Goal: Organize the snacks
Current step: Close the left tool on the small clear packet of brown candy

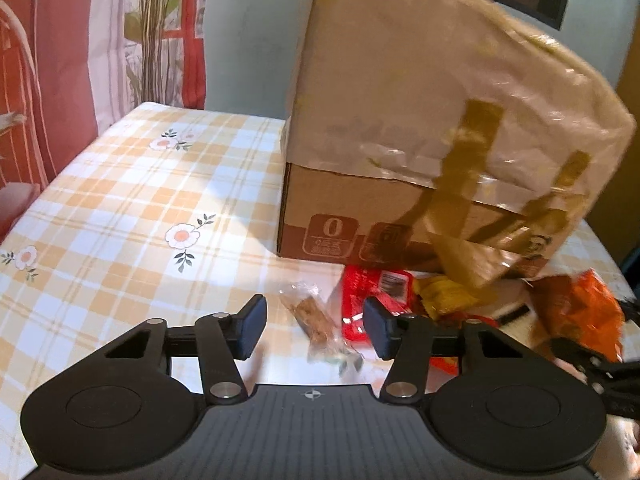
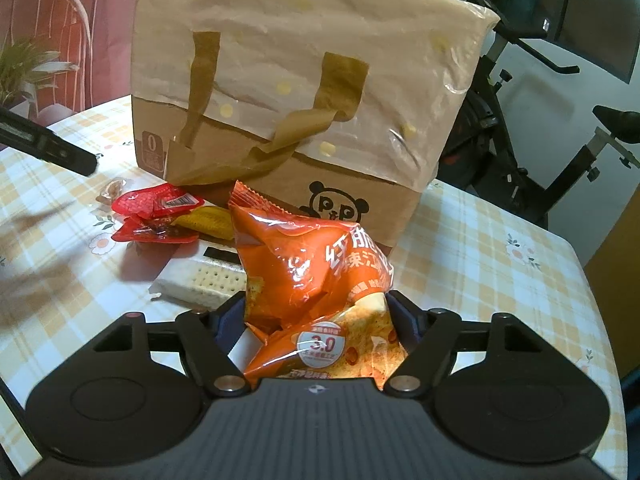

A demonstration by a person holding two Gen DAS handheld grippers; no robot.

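Two tools work: the right tool (image 2: 316, 320) clenches the orange snack bag (image 2: 312, 276), the left tool (image 1: 316, 326) gapes over a clear-wrapped bar (image 1: 312, 316) at 12 o'clock.

The left camera looks low across the table (image 1: 120, 200) at the box (image 1: 400, 100). The right camera sits nearer, facing the same box (image 2: 300, 60). Both see the red packets (image 1: 372, 300) (image 2: 156, 216).

One box (image 2: 304, 92), two red packets (image 2: 160, 204), one yellow (image 2: 208, 220), one orange bag (image 2: 308, 272), one cracker pack (image 2: 204, 280).
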